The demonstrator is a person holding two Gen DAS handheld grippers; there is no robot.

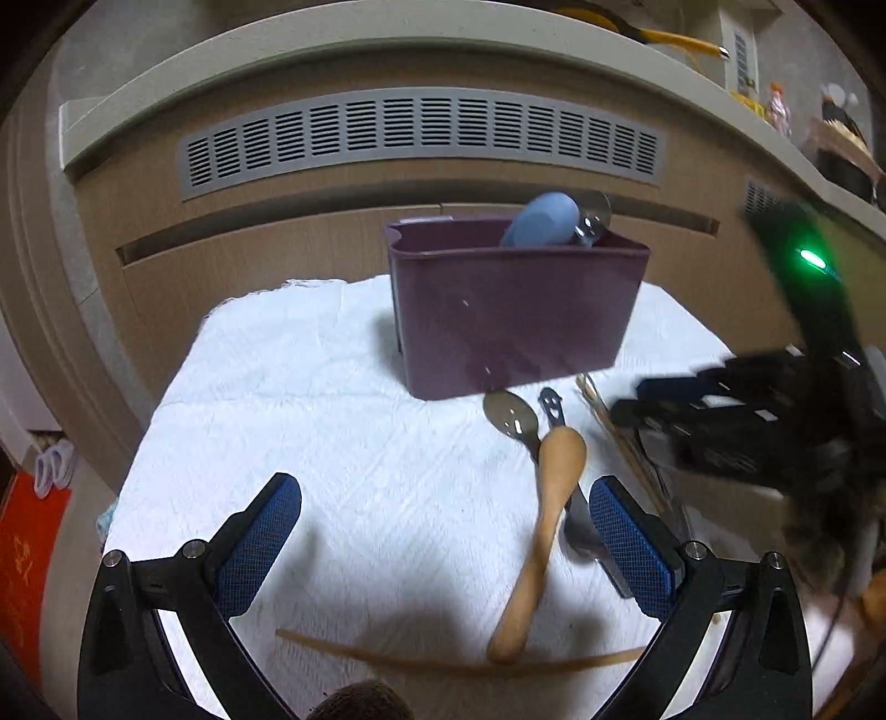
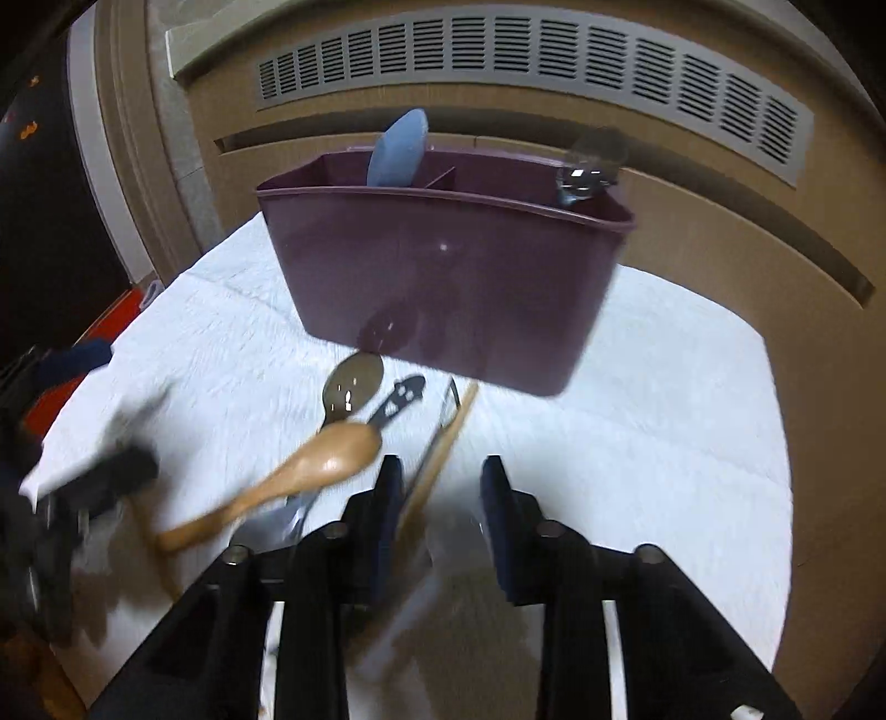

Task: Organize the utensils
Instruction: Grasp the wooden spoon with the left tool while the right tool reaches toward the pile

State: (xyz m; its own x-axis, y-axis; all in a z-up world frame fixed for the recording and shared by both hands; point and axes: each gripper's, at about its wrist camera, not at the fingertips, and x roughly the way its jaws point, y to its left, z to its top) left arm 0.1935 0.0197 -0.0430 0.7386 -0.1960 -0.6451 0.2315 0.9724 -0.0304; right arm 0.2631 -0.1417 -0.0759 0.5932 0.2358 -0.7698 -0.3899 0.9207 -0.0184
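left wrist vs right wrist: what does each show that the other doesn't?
Left wrist only: the long thin wooden stick lying across the near cloth, the yellow handle on the upper shelf, and the open left gripper empty.

Right wrist only: the divider inside the bin, and the open right gripper over the chopsticks.

Both: purple bin with the blue utensil, wooden spoon, metal spoon, white cloth.
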